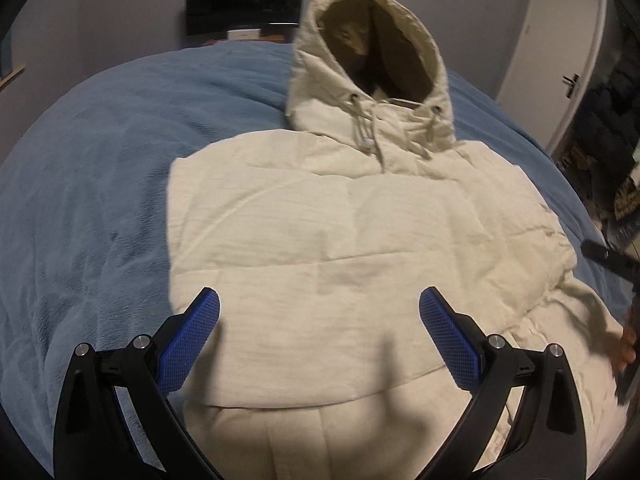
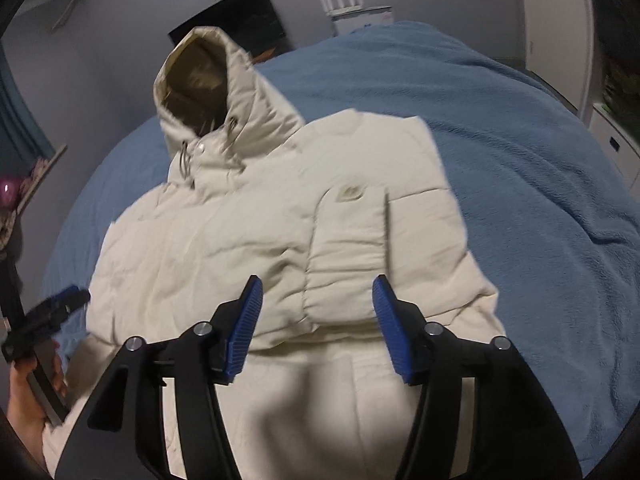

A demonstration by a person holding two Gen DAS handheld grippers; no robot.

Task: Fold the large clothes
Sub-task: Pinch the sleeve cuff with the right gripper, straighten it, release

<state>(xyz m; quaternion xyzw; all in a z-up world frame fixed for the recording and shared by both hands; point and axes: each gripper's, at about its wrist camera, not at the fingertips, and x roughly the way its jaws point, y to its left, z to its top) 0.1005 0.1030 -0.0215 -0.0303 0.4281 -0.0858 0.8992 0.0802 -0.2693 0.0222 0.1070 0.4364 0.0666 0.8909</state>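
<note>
Blue ribbed pads of the left tool (image 1: 319,320) fill the bottom of the left wrist view, spread wide apart with nothing between them, hanging over the lower front of the cream puffy hooded jacket (image 1: 340,232). That jacket lies flat on the bed with the fleecy blue blanket (image 1: 92,200), its hood (image 1: 372,52) propped upright at the far end and drawstrings dangling below the collar. Both sides look folded in over the body. Beyond the jacket's right edge, part of the other black tool and a hand (image 1: 628,344) show at the frame border.

From the right wrist view, the right tool (image 2: 317,312) hovers over the jacket (image 2: 208,240), jaws parted and gripping nothing. A folded sleeve panel (image 2: 384,216) with a small logo patch lies on the jacket's right half. Left of the jacket, the left tool (image 2: 60,304) appears in the person's hand (image 2: 32,396).
</note>
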